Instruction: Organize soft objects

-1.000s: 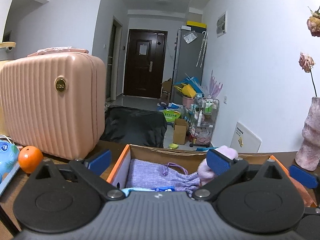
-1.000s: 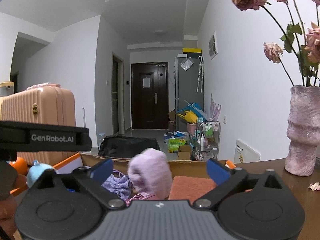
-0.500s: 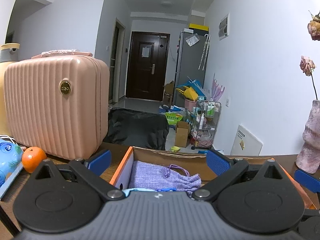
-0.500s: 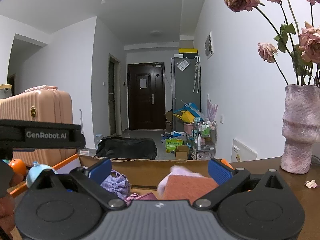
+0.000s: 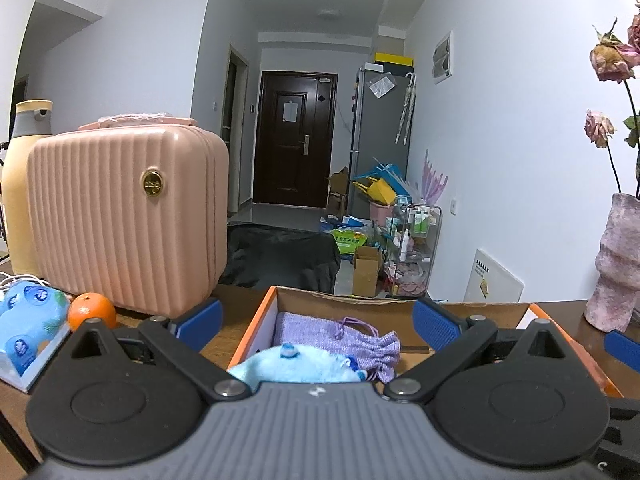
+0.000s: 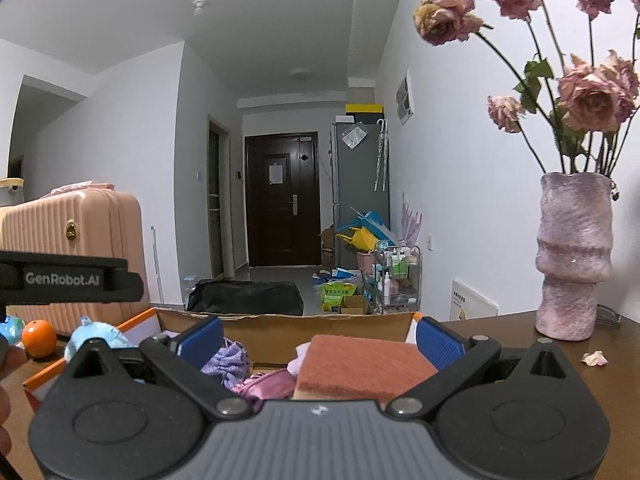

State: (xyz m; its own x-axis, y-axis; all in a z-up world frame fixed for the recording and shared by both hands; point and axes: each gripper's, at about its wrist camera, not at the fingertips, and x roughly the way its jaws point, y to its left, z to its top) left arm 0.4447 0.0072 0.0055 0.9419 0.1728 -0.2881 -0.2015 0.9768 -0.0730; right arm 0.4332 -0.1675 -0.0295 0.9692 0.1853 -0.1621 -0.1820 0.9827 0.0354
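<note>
An orange-rimmed cardboard box [image 5: 256, 322] lies under both grippers. In it are a lilac drawstring pouch [image 5: 340, 338] and a light-blue plush toy [image 5: 296, 370]. My left gripper [image 5: 316, 324] hovers open above them, holding nothing. The right wrist view looks into the same box [image 6: 304, 332], which holds a rust-coloured sponge [image 6: 360, 364], a pink soft item [image 6: 268, 384], the pouch [image 6: 226, 360] and the blue plush [image 6: 98, 336]. My right gripper [image 6: 319, 340] is open over the sponge with nothing between its fingers. The left gripper's body [image 6: 68, 280] shows at the left edge.
A pink ribbed suitcase [image 5: 124, 220] stands left of the box, with an orange [image 5: 89, 312] and a blue tissue pack [image 5: 28, 320] in front. A pink vase [image 6: 574, 256] of dried roses stands right, with a fallen petal [image 6: 594, 358] on the brown table.
The lilac plush that was between my right gripper's open fingers has dropped into the box and out of sight. Both grippers have risen a little, and the blue plush now shows below the left one.
</note>
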